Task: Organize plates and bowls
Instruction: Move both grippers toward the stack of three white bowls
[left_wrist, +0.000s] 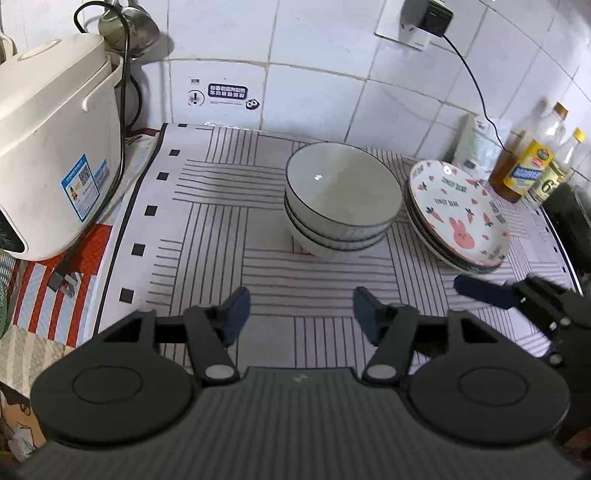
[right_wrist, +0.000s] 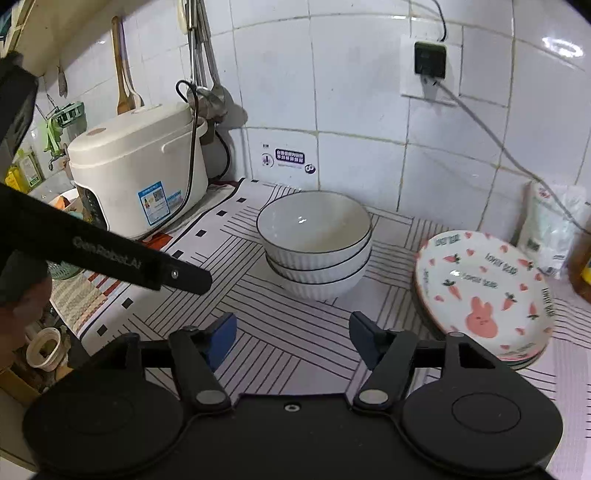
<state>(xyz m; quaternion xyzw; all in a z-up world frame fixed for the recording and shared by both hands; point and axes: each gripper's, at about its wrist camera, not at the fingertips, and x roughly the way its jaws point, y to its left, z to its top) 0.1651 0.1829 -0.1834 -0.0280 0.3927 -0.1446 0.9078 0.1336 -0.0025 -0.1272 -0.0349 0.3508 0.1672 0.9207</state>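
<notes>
Three bowls (left_wrist: 341, 199): nested in one stack, upright on the striped mat (left_wrist: 229, 236), toward the far middle of the worktop.
Plates (left_wrist: 458, 214): a stack just right of the bowls – rabbit-and-carrot plate on top, tilted.
Left tool (left_wrist: 301, 314): angled down at the mat, near side; blue pads apart, nothing between them.
Right tool (right_wrist: 291, 338): same downward tilt, jaws apart and empty – plates at its right, bowls ahead.
Rice cooker (left_wrist: 55, 155): far left, against the tiled wall.
</notes>
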